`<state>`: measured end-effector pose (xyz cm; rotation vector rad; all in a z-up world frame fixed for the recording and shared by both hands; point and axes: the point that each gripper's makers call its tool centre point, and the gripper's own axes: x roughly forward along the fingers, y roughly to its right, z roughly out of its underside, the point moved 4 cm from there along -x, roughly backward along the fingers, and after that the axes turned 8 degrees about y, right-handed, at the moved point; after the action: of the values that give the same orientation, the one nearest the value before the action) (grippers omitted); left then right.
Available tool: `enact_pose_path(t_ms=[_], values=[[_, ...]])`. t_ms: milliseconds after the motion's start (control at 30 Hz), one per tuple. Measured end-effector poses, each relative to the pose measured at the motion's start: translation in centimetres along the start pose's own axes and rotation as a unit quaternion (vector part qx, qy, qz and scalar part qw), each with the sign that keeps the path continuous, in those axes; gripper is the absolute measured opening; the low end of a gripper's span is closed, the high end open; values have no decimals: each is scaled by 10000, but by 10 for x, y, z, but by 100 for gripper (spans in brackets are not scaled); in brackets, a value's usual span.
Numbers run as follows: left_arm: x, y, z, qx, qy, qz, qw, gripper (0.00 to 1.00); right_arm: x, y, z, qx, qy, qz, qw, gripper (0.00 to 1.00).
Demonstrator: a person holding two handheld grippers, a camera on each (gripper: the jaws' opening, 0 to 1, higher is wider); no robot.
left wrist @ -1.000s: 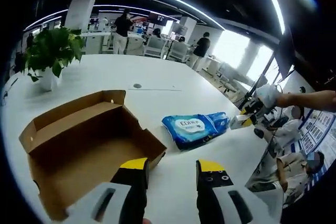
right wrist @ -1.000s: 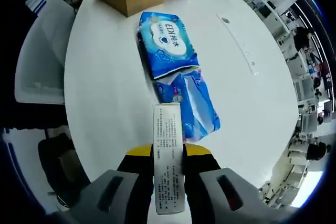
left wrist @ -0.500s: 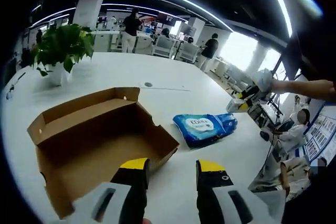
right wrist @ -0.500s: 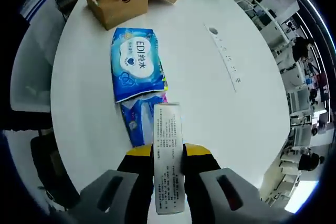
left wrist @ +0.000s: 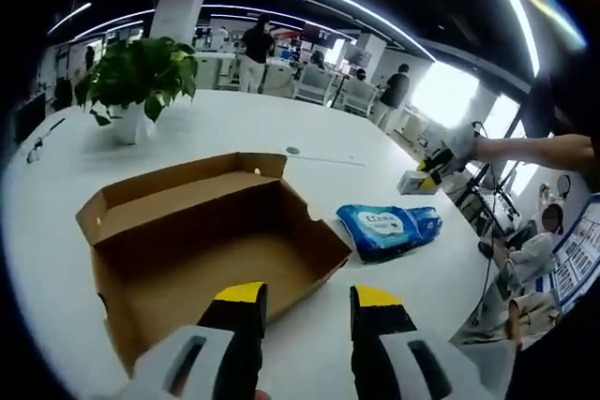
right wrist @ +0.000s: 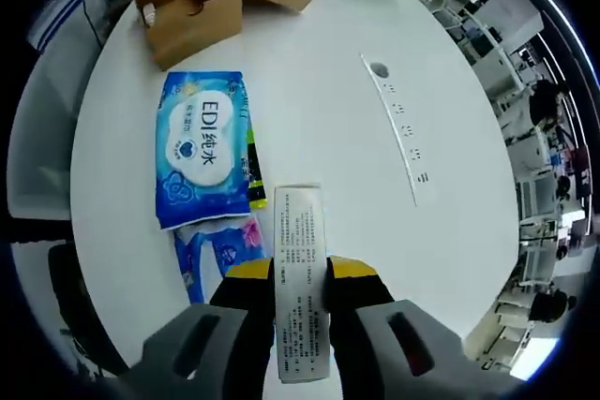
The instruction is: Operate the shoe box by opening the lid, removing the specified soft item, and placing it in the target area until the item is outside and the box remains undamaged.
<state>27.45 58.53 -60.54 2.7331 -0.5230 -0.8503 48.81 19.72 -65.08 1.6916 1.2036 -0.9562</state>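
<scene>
The brown cardboard shoe box (left wrist: 211, 241) lies open and empty on the white table, its lid folded back. My left gripper (left wrist: 306, 299) stands open just in front of the box's near wall. The box (right wrist: 202, 7) lies far off in the right gripper view. My right gripper (right wrist: 299, 274) is shut on a small white printed carton (right wrist: 300, 274), held above the table. Blue wet-wipe packs (right wrist: 202, 161) lie on the table left of it. In the left gripper view the packs (left wrist: 392, 229) rest right of the box, and the right gripper with the carton (left wrist: 417, 178) hovers beyond them.
A potted green plant (left wrist: 136, 81) stands at the back left of the round white table (right wrist: 375, 194). A socket strip (right wrist: 401, 128) is set in the tabletop. A person's arm (left wrist: 530, 149) reaches in from the right. People and desks fill the background.
The right gripper carried the carton rightward past the wipe packs, which now lie to its left. The left view shifted, so the box appears nearer and more central.
</scene>
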Motion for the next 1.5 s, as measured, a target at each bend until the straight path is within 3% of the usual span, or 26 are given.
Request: enact_pose_path(t_ms=[233,567,967,1500], values=[[-3,-5,0,-34,-32,-108,9999,36,30,0,7,-350,-308,-222,9987,18],[1,-10,0,-21,-116,-168,9998,36,52,-8,18,-694,-573,-486,9948,18],[9,-4,2,20,-202,-104,9997,36,55,-13,40,-948,-824,-660,9899,18],[16,3,-2,54,-209,-18,9998,36,52,-11,38,-978,-853,-637,9895,23]])
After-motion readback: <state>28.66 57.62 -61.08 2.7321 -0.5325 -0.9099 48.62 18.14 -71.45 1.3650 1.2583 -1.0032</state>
